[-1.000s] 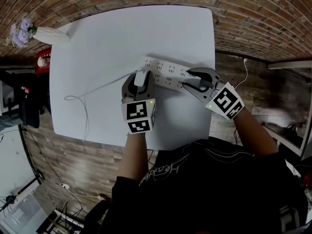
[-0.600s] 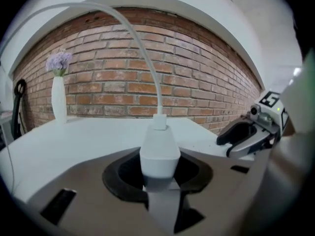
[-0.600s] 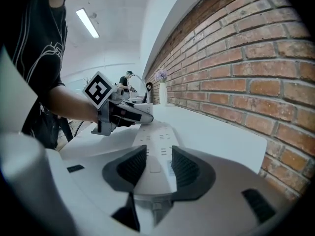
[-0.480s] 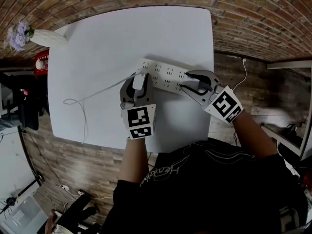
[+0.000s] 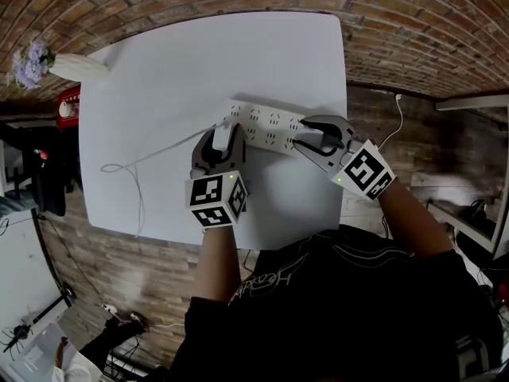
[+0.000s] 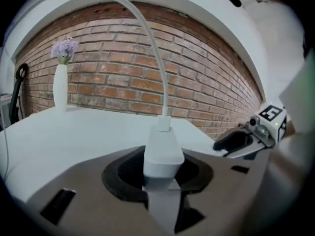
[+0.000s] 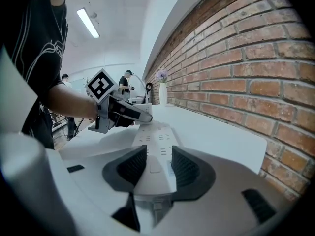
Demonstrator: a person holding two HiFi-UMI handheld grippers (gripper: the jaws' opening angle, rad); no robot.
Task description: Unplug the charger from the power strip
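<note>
charger (image 6: pixel 163 151) gripped between left tool's (image 5: pixel 225 136) jaws, which just eased apart.

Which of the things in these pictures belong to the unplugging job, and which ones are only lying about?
Belong to the job:
charger
its cable
power strip

Only lying about:
vase with purple flowers
red object beside the table
</note>
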